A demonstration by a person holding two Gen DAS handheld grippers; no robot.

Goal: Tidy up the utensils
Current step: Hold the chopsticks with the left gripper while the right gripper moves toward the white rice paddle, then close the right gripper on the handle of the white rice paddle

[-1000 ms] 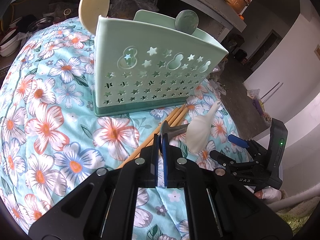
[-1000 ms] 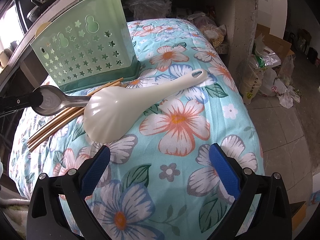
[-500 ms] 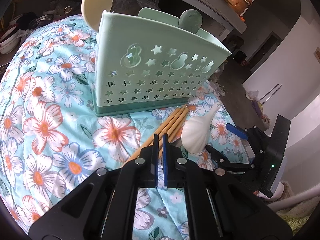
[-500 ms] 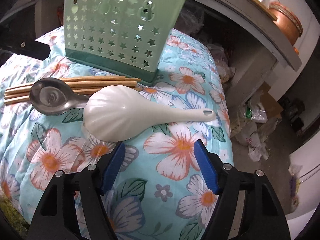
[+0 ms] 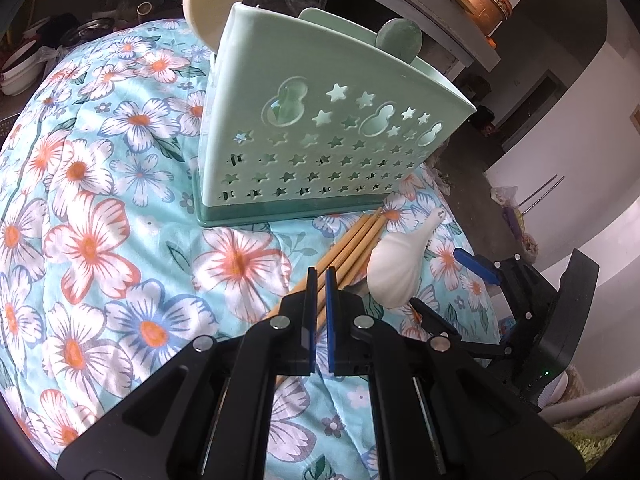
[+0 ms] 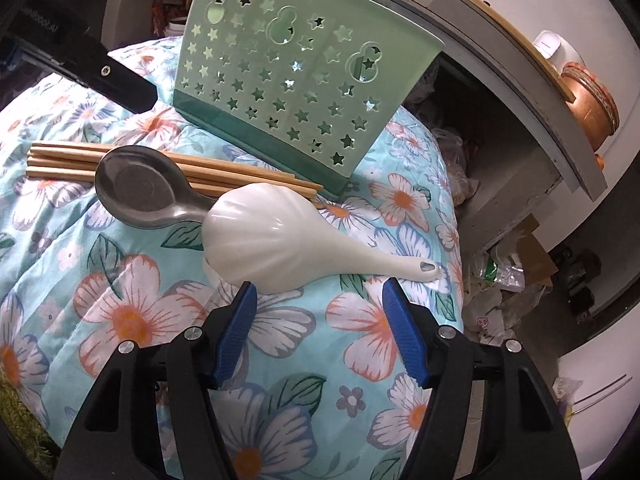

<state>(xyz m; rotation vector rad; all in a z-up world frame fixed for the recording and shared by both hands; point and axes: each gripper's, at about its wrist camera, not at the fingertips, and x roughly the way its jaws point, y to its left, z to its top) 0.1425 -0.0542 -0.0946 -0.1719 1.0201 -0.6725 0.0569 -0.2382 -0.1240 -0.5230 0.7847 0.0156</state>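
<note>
Right tool (image 6: 318, 306) closing, nothing clamped; white spoon (image 6: 280, 240) handle to be centred between pads. Left tool (image 5: 319, 280) together, empty.

R gripper (image 6: 318, 298) rolls & moves in w/ jaws closing, now just short of white scoop (image 6: 276, 236). Steel spoon (image 6: 136, 188) now lies on chopsticks (image 6: 60, 160).

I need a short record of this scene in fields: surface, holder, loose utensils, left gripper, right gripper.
surface: floral cloth
holder: green perforated holder, upright, utensils already inside
loose utensils: white paddle, metal spoon, chopsticks, lying before the holder
left gripper: left gripper shut, empty, above the chopsticks
right gripper: right gripper closing, nothing between pads yet, near the paddle
</note>
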